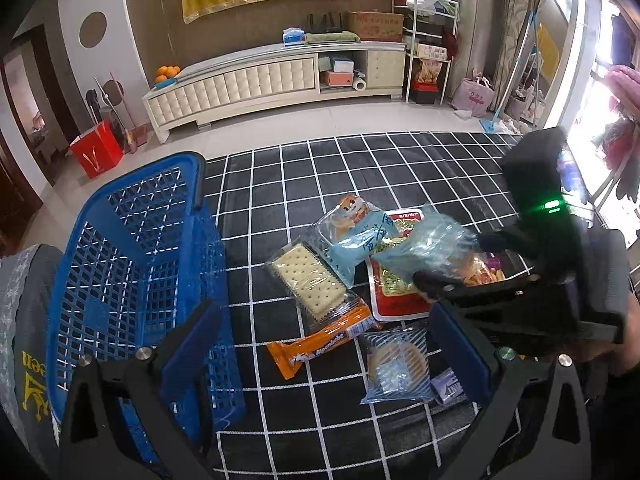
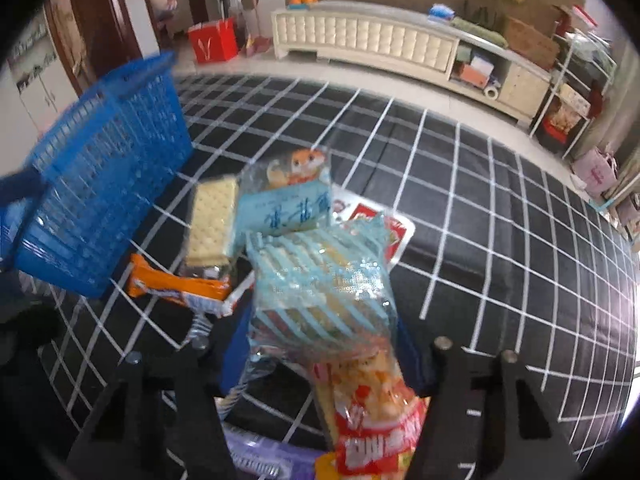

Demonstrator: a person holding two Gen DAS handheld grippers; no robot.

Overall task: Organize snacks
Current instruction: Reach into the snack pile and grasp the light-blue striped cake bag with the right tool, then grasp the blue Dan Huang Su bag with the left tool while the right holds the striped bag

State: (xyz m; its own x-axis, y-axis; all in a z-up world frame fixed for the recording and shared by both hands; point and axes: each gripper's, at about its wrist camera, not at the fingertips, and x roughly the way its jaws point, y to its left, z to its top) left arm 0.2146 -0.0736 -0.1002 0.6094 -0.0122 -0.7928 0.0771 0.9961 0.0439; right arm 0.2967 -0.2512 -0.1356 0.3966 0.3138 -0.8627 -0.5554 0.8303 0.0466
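A blue plastic basket (image 1: pixel 132 264) stands on the black grid mat, left of a pile of snacks; it also shows in the right wrist view (image 2: pixel 96 184). The pile holds a cracker pack (image 1: pixel 308 282), an orange bar (image 1: pixel 320 340), a light blue hamster-print bag (image 1: pixel 352 236), a red packet (image 1: pixel 396 296) and a striped cake packet (image 1: pixel 396 364). My left gripper (image 1: pixel 332 364) is open and empty above the mat. My right gripper (image 2: pixel 320 344) is shut on a blue-striped clear packet (image 2: pixel 320 284), lifted above the pile; it also shows in the left wrist view (image 1: pixel 452 264).
A red snack packet (image 2: pixel 372 416) lies under the right gripper. A white TV cabinet (image 1: pixel 272 84) stands along the far wall, a red bag (image 1: pixel 96 152) to its left and a shelf rack (image 1: pixel 430 48) to its right. A grey cushion (image 1: pixel 24 328) lies beside the basket.
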